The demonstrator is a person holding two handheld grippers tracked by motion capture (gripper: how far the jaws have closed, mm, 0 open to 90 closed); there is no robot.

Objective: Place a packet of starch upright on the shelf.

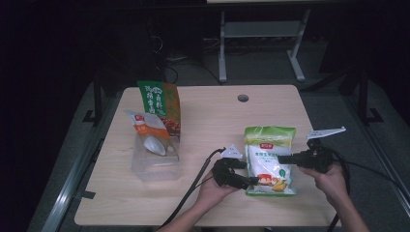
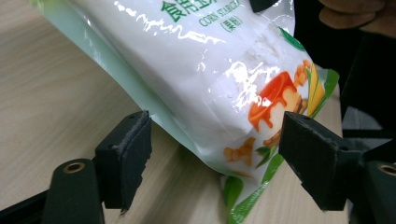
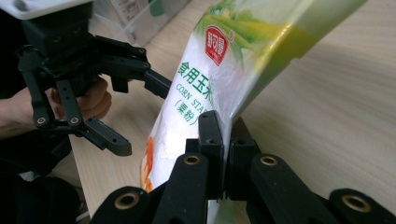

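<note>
A white and green corn starch bag [image 1: 268, 159] sits at the table's front right, tilted, with its lower corner close to the wood [image 2: 233, 205]. My right gripper [image 1: 286, 158] is shut on the bag's right side edge; in the right gripper view the pads [image 3: 224, 140] pinch the thin seam of the bag [image 3: 210, 70]. My left gripper [image 1: 247, 175] stands open at the bag's lower left. In the left gripper view its jaws [image 2: 217, 154] sit either side of the bag's bottom corner [image 2: 210, 70] without touching it. The right gripper view also shows that left gripper [image 3: 140, 116], held by a hand.
A clear plastic box [image 1: 155, 166] stands at the left of the table [image 1: 203, 121], with a white packet [image 1: 151, 135] leaning in it. A green and orange pouch [image 1: 160, 104] stands upright behind it. A round cable hole [image 1: 242, 98] lies near the far edge.
</note>
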